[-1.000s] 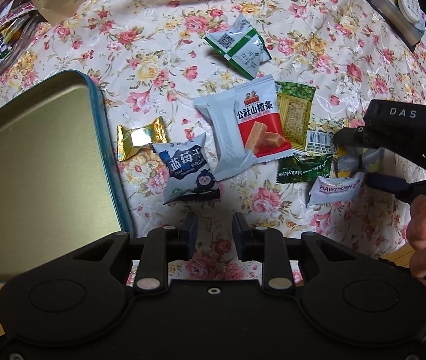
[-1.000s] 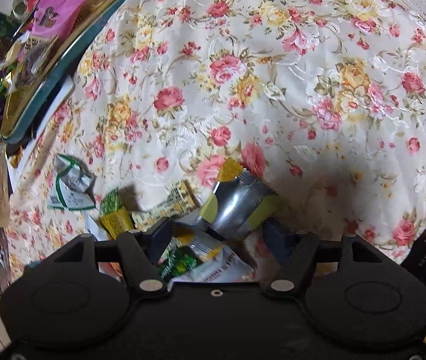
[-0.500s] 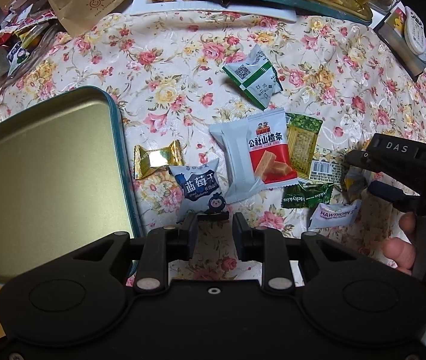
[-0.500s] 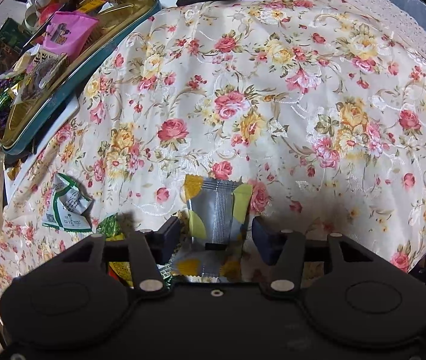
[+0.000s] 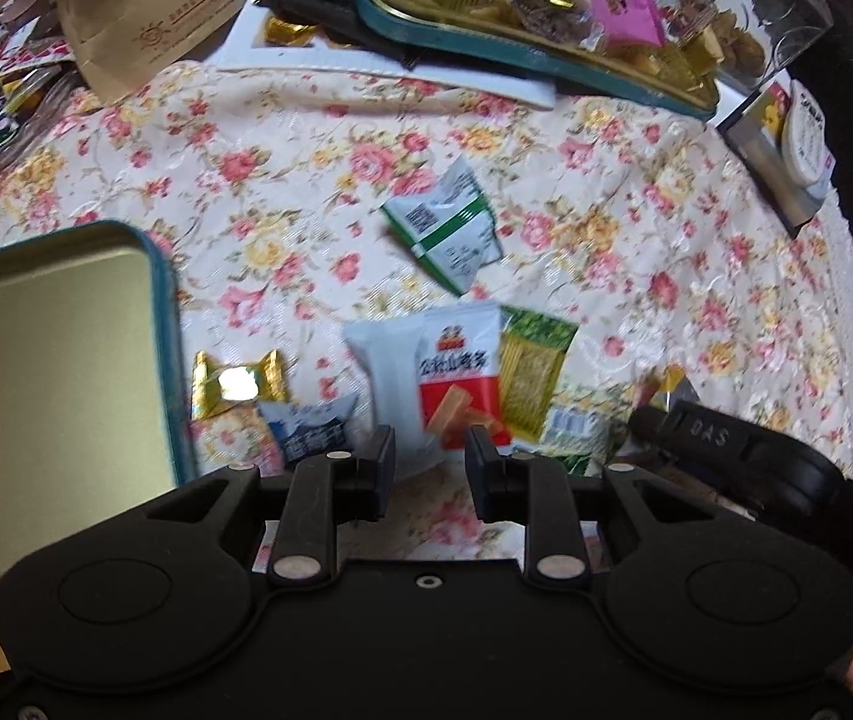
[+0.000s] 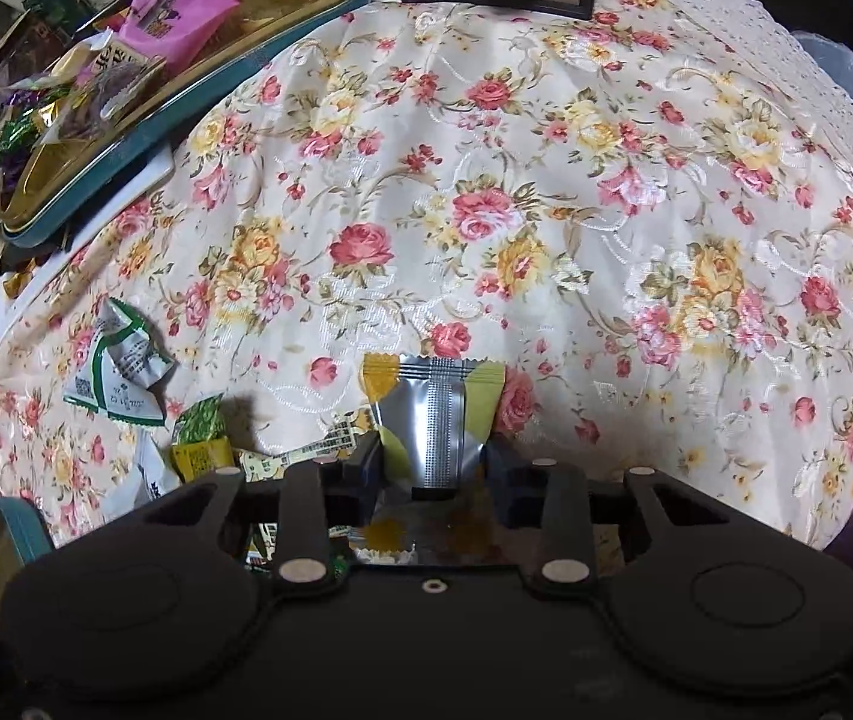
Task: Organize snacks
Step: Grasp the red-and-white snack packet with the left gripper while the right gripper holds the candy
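The floral tablecloth carries everything I work on. At 9 o'clock in my left view lies the empty gold tin tray, rim up, presumably the receiving bin. At 12 o'clock a second tray is already heaped with sweets.

Loose snacks cluster at centre: a green-striped packet, a red-and-white wafer packet, a green sachet, a dark blue packet and a gold-wrapped candy.

My left gripper hovers with jaws parted and empty, aimed at the wafer packet's near edge.

My right gripper brackets the silver-and-yellow packet, seam side up, lifted off the cloth. The jaws appear clamped on its sides, though the contact is partly hidden, so I read this as a held packet awaiting transfer to a tray.
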